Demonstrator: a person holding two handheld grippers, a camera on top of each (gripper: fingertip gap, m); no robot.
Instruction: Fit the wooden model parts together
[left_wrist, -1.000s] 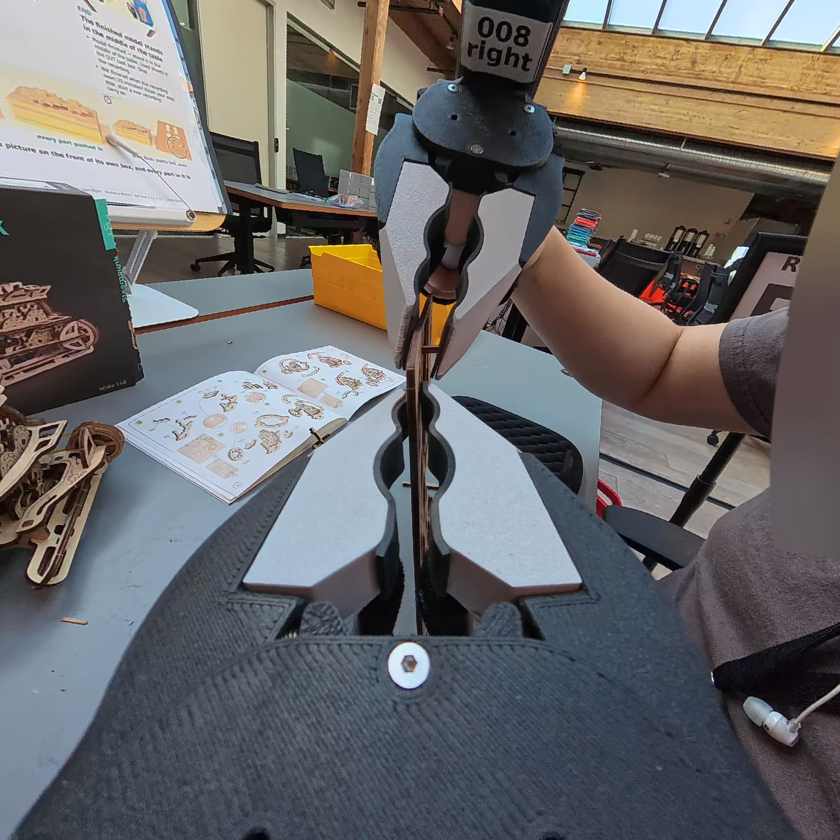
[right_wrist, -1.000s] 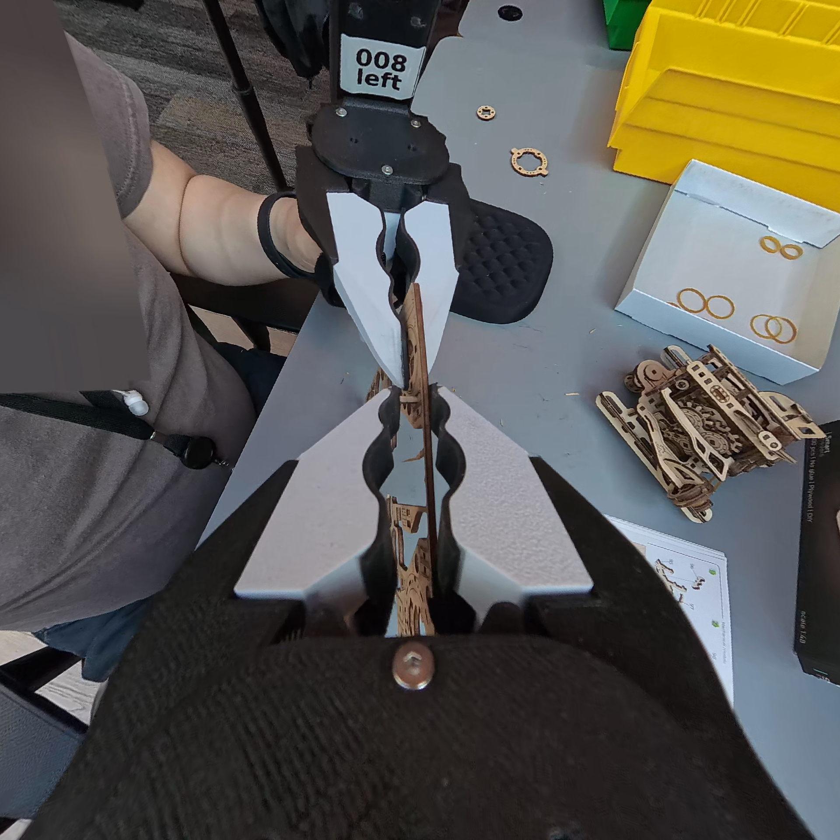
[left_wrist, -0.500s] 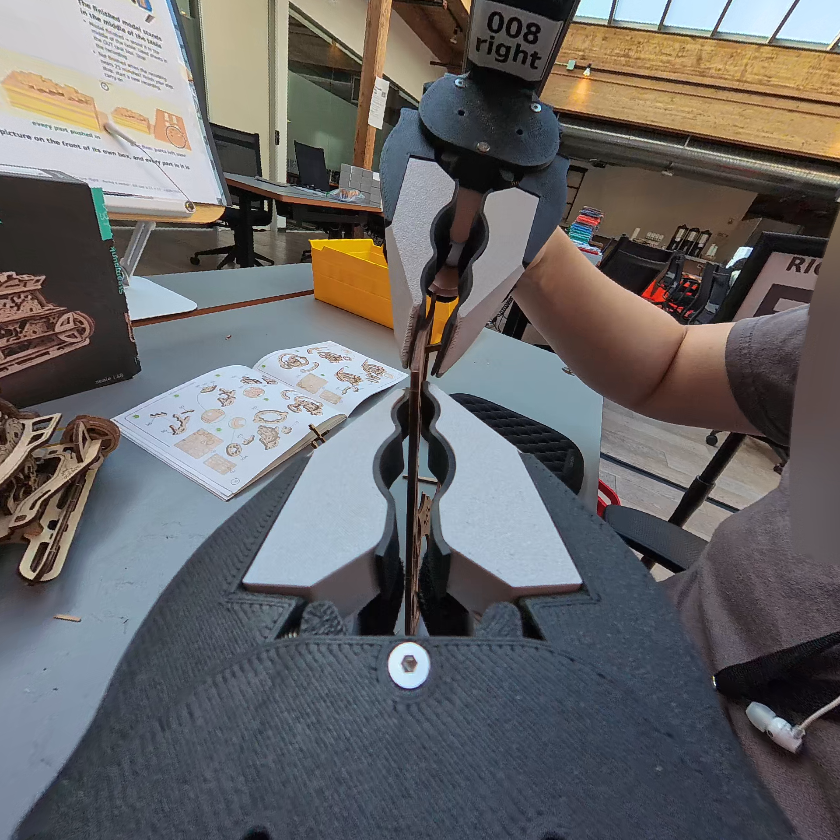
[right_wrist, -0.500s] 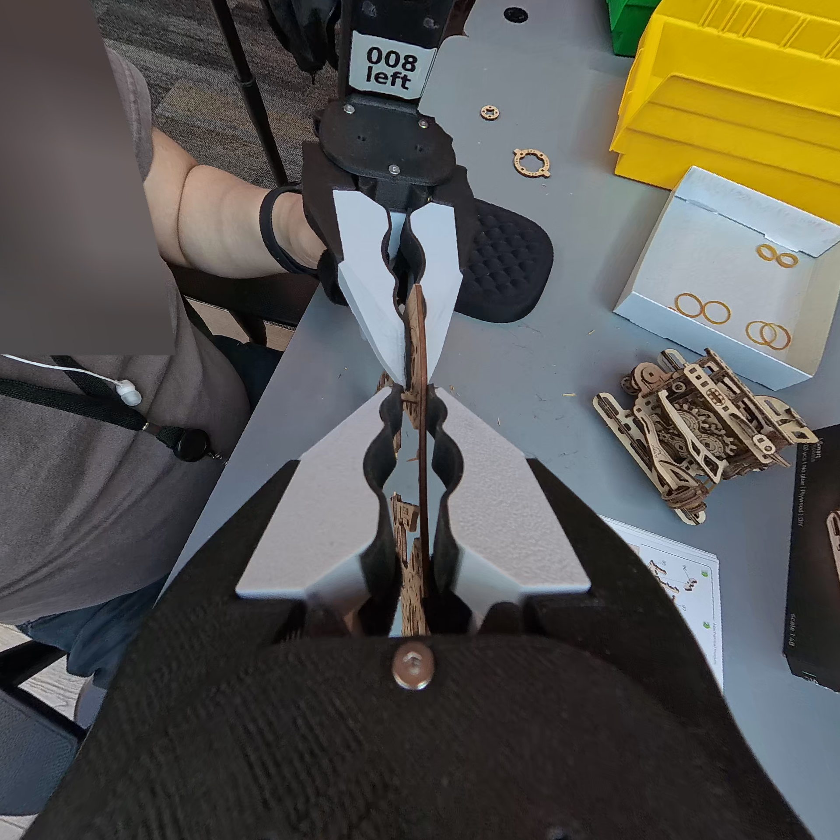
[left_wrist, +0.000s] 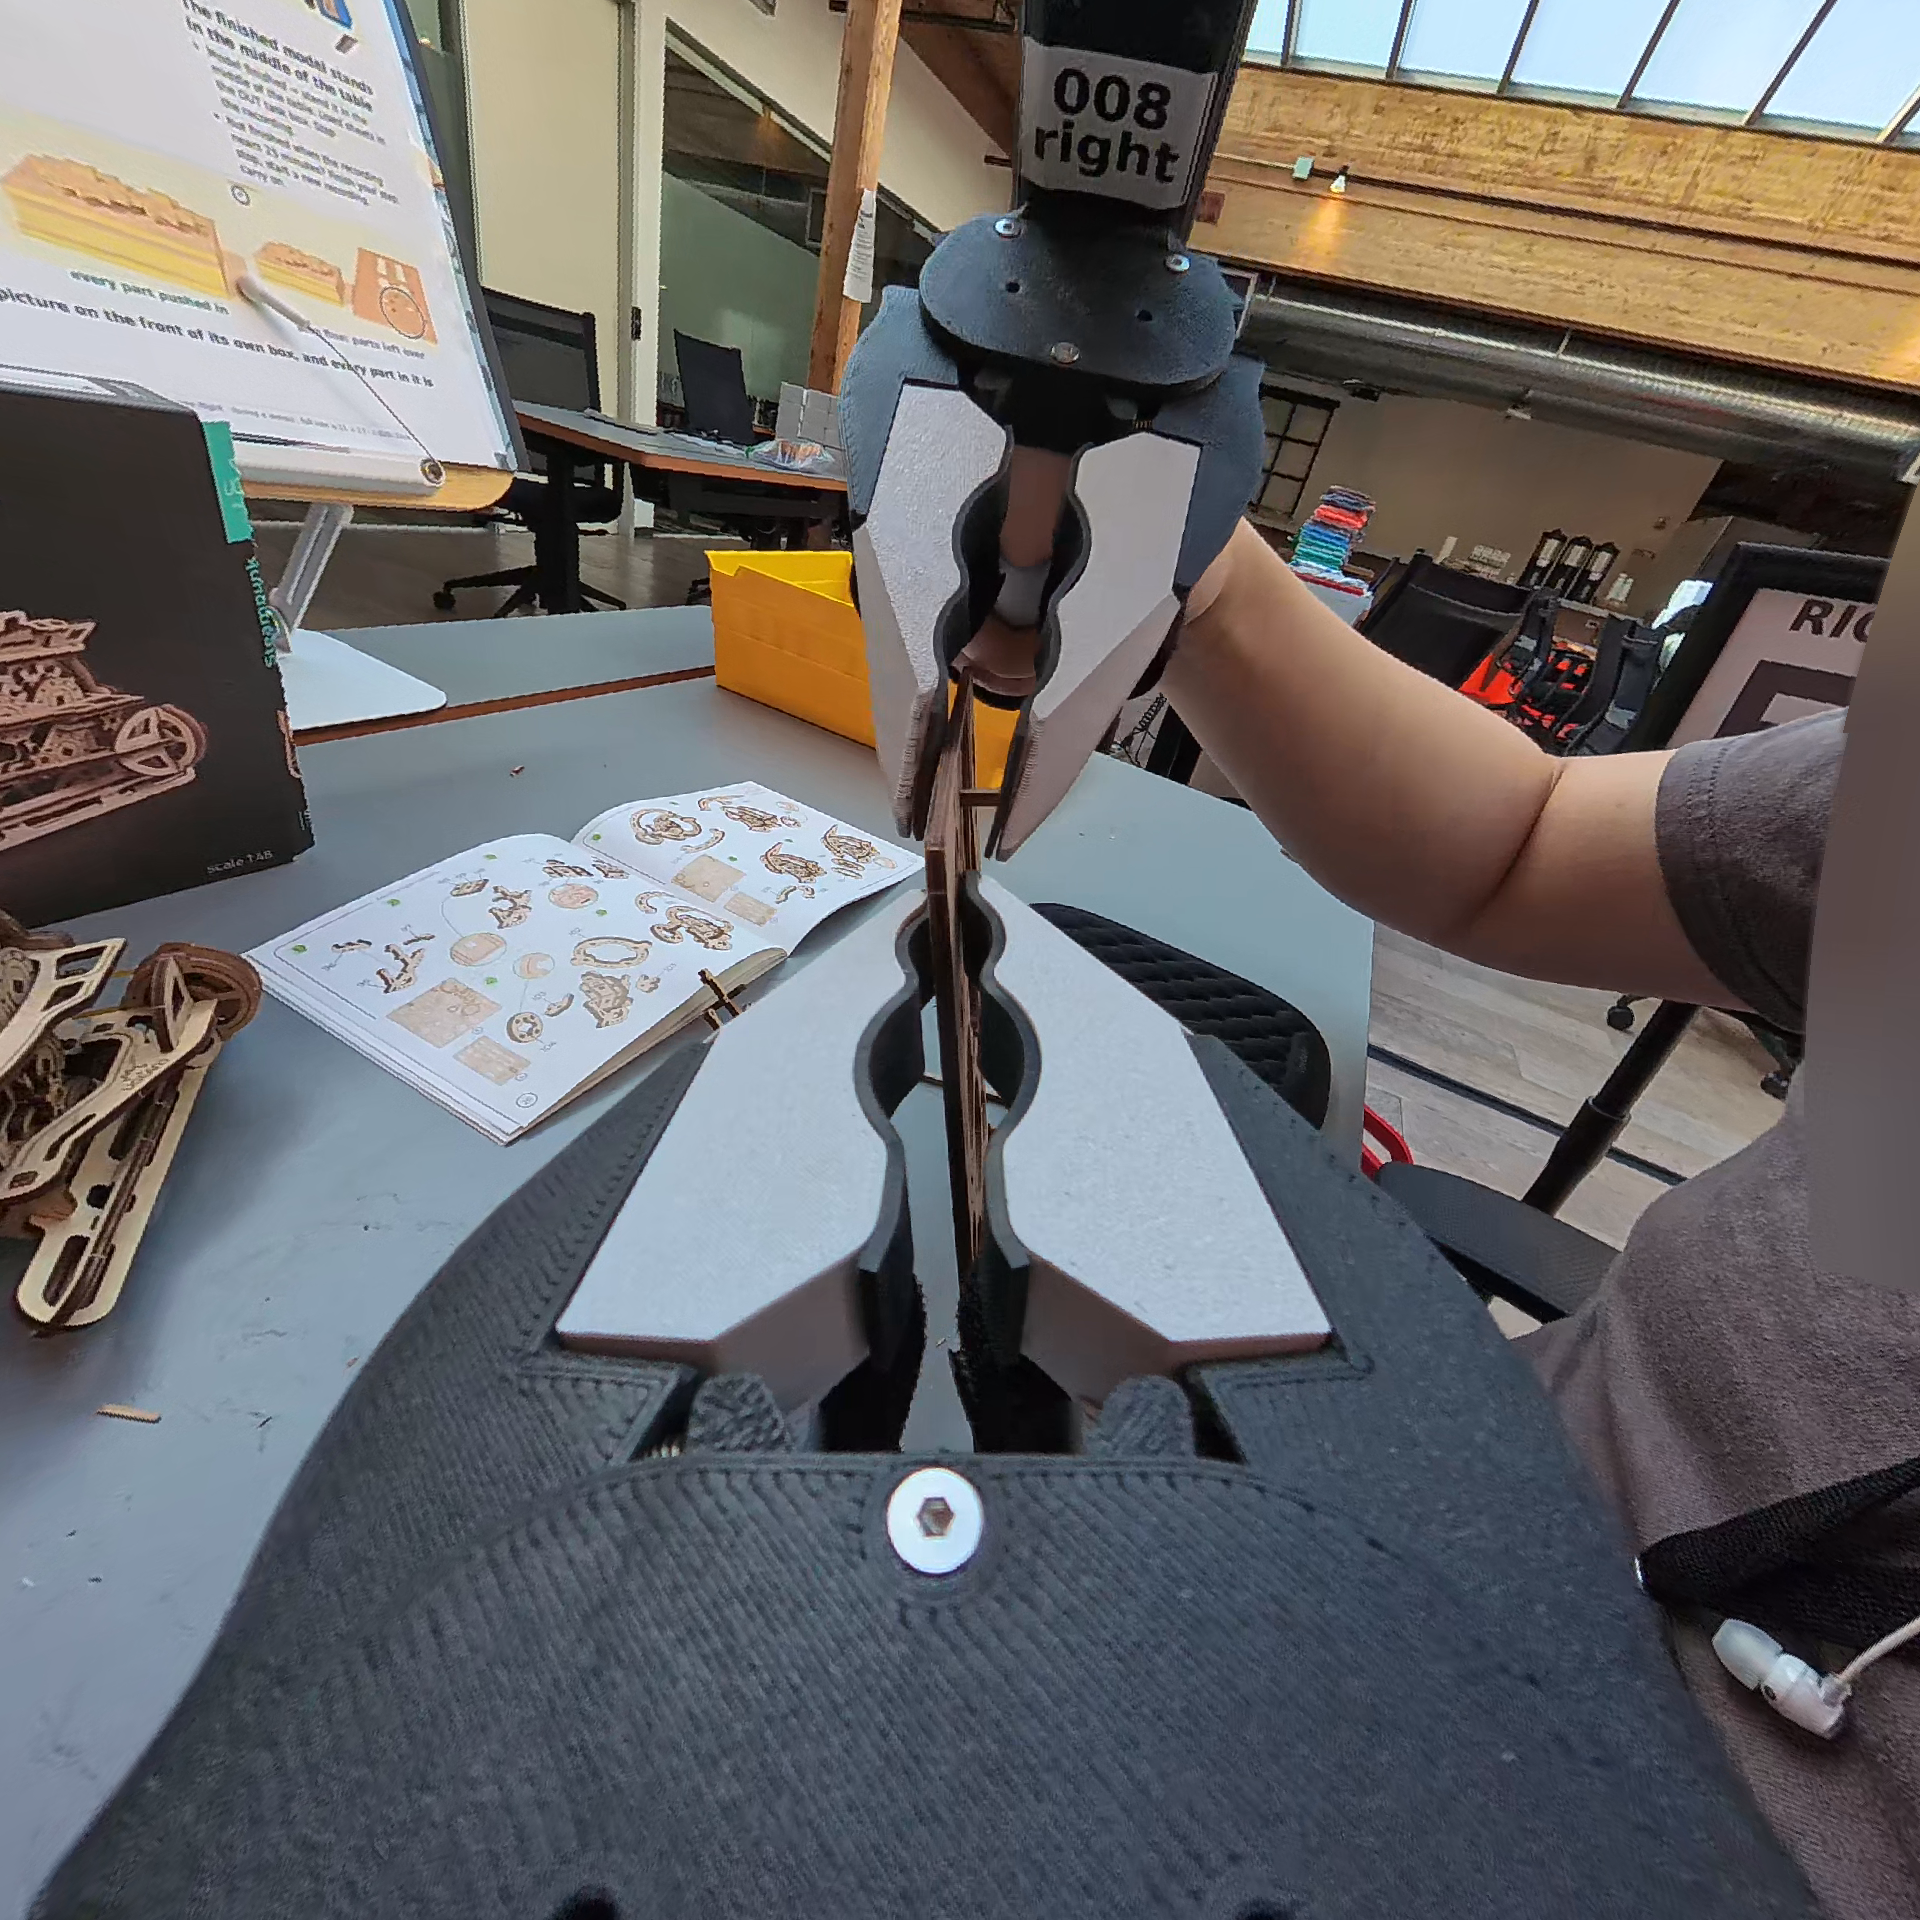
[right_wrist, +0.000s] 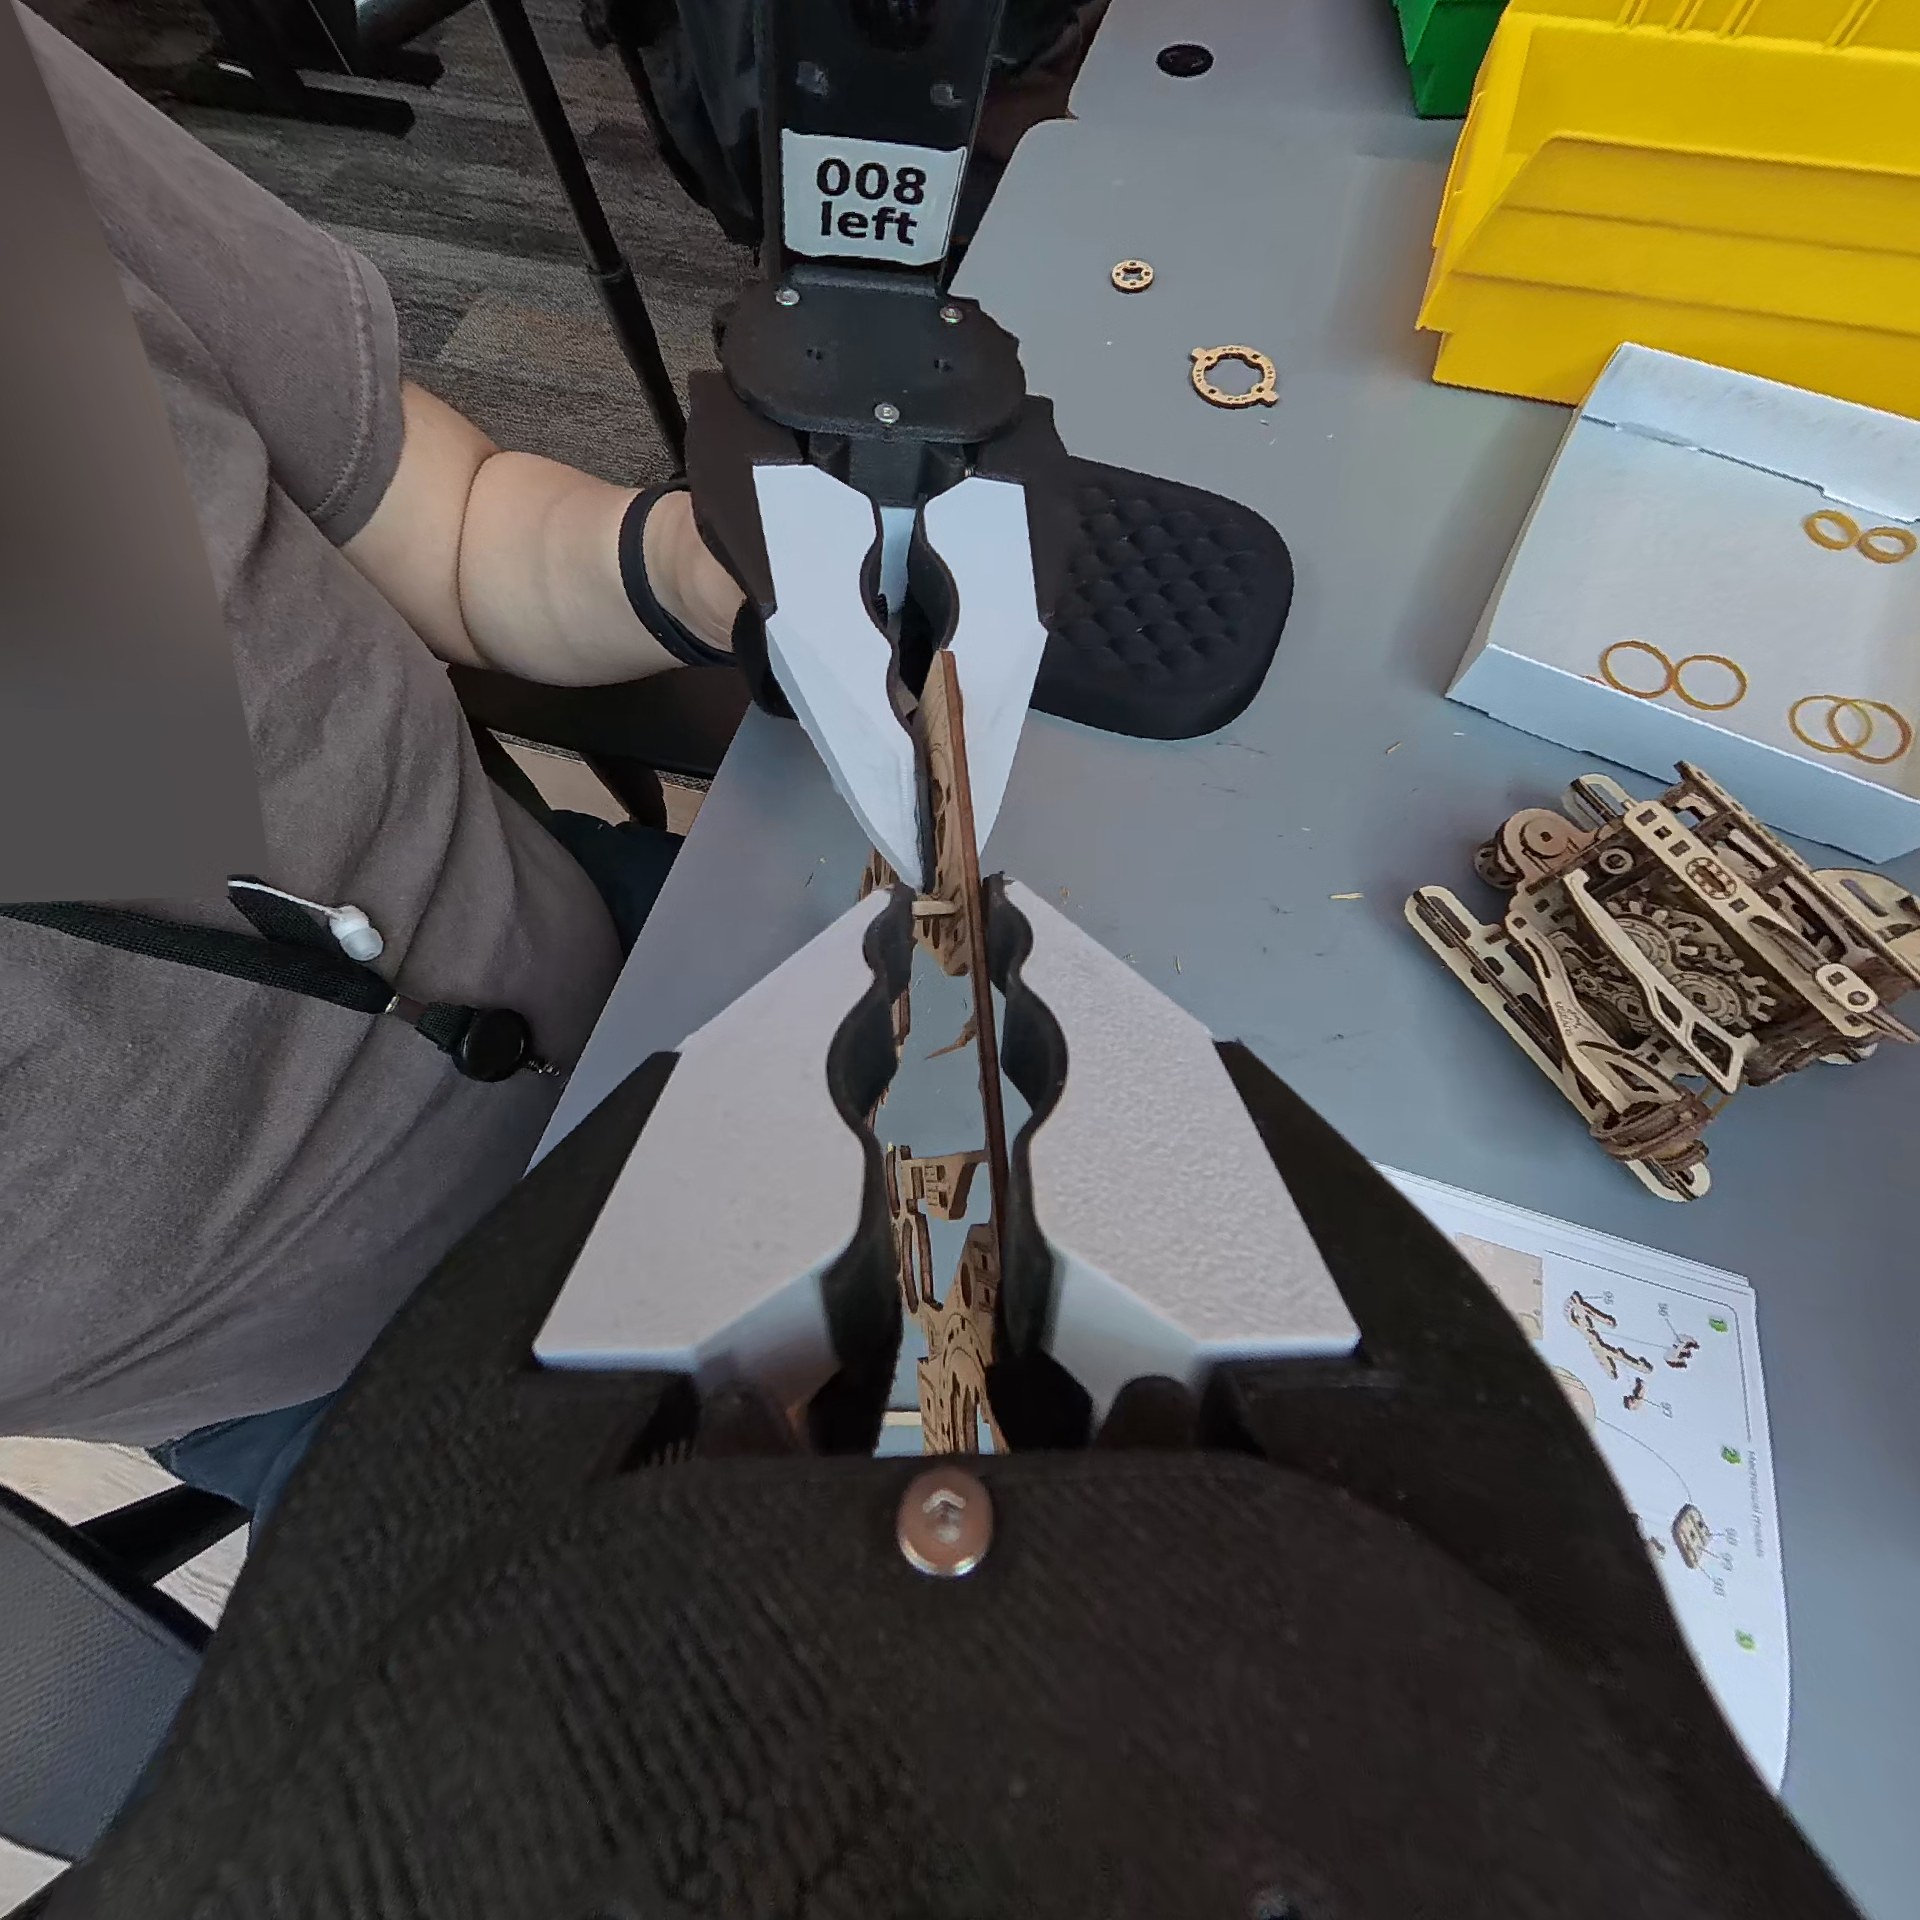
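Note:
A thin flat wooden model part (left_wrist: 961, 1039) is held edge-on in the air between the two grippers, above the near edge of the grey table (left_wrist: 312, 1195). My left gripper (left_wrist: 948, 899) is shut on its lower end. My right gripper (left_wrist: 956, 831) comes from the opposite side, tip to tip with the left, and is shut on the other end. In the right wrist view the part (right_wrist: 987, 1039) runs between my right gripper's fingers (right_wrist: 943, 888) into the left gripper (right_wrist: 951, 847). A fretwork wooden piece (right_wrist: 951, 1340) sits against it. A short peg crosses near the tips.
A partly built wooden model (right_wrist: 1683, 966) lies on the table, also in the left wrist view (left_wrist: 94, 1091). Also there: an open instruction booklet (left_wrist: 582, 935), a black box (left_wrist: 125, 665), a white tray of rings (right_wrist: 1704, 582), yellow bins (right_wrist: 1683, 187), a black pad (right_wrist: 1164, 603), and loose wooden rings (right_wrist: 1233, 376). My left and right fingertips are right by each other.
Both grippers stay clamped on the wooden part. The pair has shifted slightly over the table edge, and the part has slid a little between the fingers.

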